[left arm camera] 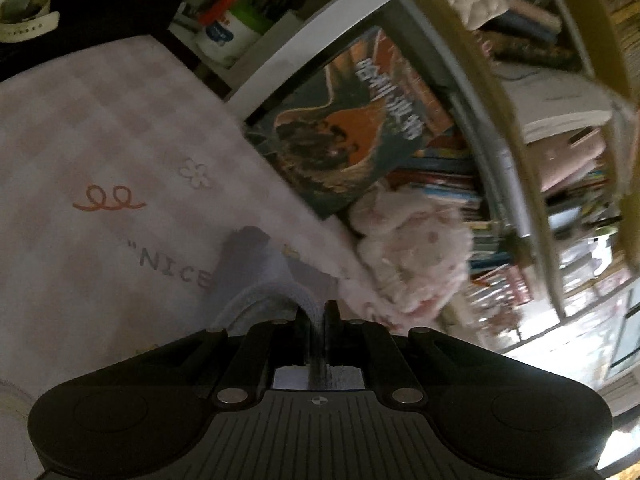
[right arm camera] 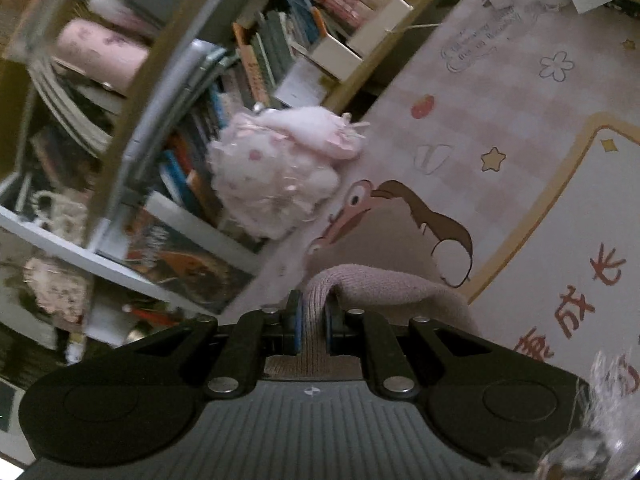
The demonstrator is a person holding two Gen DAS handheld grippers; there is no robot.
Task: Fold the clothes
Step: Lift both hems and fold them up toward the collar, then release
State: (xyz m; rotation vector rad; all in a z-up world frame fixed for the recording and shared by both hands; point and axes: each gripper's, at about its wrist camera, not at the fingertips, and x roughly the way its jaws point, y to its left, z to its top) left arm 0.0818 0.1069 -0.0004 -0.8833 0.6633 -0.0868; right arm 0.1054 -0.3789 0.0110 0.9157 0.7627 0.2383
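Observation:
In the left wrist view my left gripper (left arm camera: 316, 314) is shut on a fold of pale lilac knit cloth (left arm camera: 256, 276), which bunches up just ahead of the fingers over the pink checked mat (left arm camera: 100, 128). In the right wrist view my right gripper (right arm camera: 314, 314) is shut on a ribbed mauve-grey knit edge (right arm camera: 380, 284); the cloth runs off to the right and down past the gripper body. Both pictures are tilted and blurred. How the two pieces of cloth join is hidden.
A fluffy pink-and-white plush toy (left arm camera: 408, 248) (right arm camera: 280, 168) lies at the mat's edge against a low bookshelf (right arm camera: 248, 60) packed with books. A large picture book (left arm camera: 360, 120) leans there. A cup of pens (left arm camera: 236, 28) stands beyond the mat.

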